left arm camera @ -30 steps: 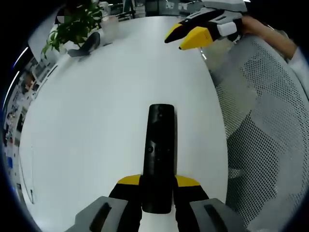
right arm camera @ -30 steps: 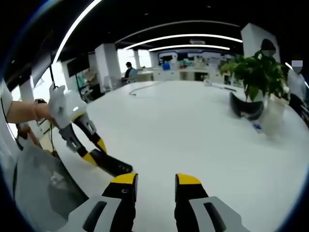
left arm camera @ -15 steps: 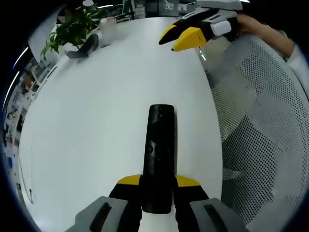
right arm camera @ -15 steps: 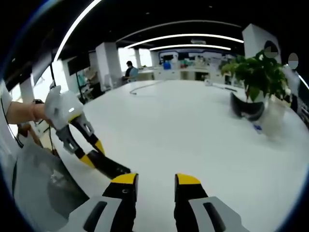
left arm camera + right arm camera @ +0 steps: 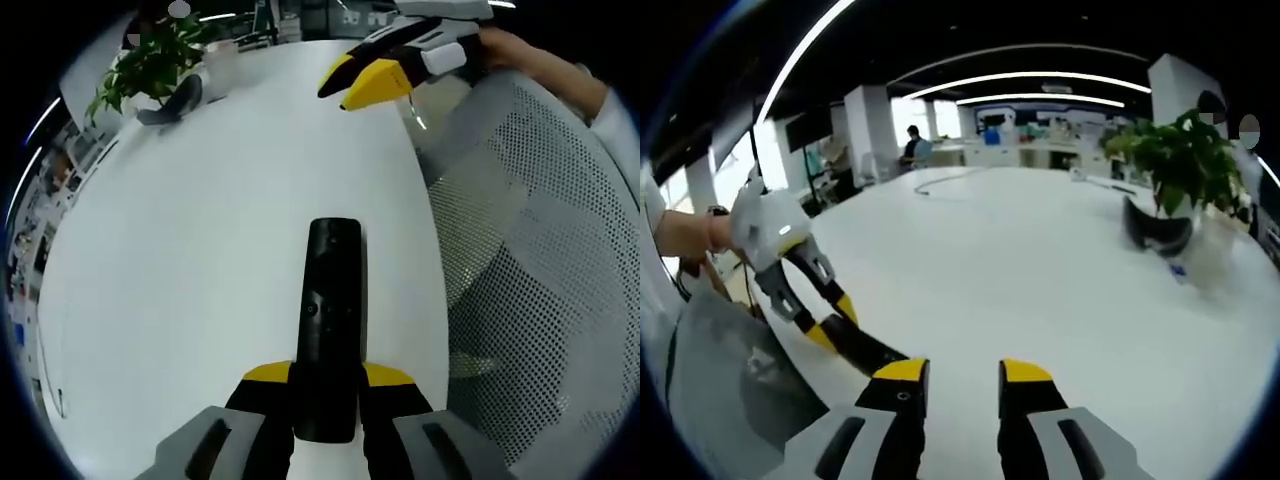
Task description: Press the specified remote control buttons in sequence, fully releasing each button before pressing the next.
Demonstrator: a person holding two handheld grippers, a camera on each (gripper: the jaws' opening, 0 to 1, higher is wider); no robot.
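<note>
Left gripper view: over the white table [image 5: 200, 230], the left gripper [image 5: 327, 385] clamps the black remote control [image 5: 331, 320] by its near end; the right gripper [image 5: 953, 375] hangs clear, jaws parted, empty. Pressing its unsupported far end could lever it loose.

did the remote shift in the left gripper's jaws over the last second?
No. The remote sits at the same spot between the left gripper jaws as before, its far end equally far beyond the yellow tips; only the background shifted.
</note>
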